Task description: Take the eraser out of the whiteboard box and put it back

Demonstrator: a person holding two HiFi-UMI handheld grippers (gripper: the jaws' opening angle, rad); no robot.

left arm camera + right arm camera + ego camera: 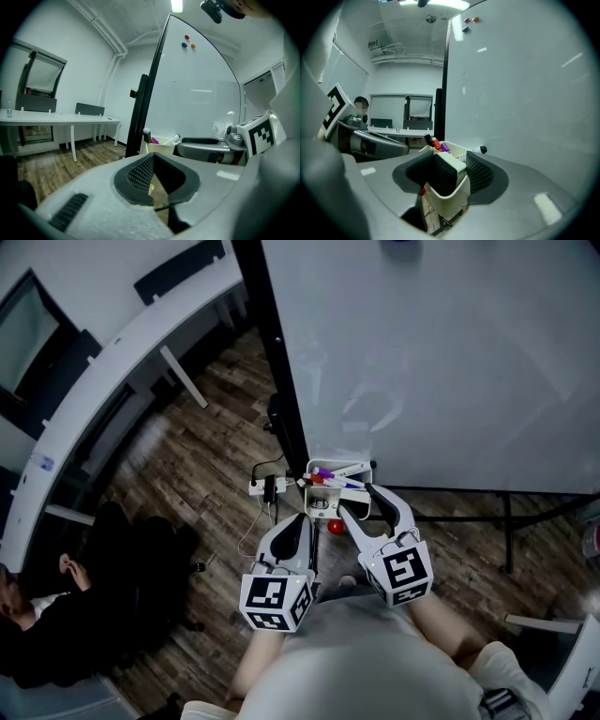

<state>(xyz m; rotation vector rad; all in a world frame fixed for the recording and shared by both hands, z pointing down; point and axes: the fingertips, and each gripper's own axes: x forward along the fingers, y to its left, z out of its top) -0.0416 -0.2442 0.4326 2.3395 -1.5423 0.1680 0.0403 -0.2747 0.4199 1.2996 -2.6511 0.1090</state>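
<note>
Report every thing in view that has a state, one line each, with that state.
Large white whiteboard: upright, blank.
Cream plastic whiteboard box: open-topped, at the whiteboard's lower edge.
Black-felt, white-backed eraser: standing in the box, not lifted.
Coloured markers: sticking out of the box's far end.
Right gripper: open, jaws astride the box's near end, eraser between them.
Left gripper: shut, empty.

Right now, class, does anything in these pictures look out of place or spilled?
A small red round object appears to lie on the wooden floor beneath the cream plastic whiteboard box, possibly dropped. Nothing else stands out.
</note>
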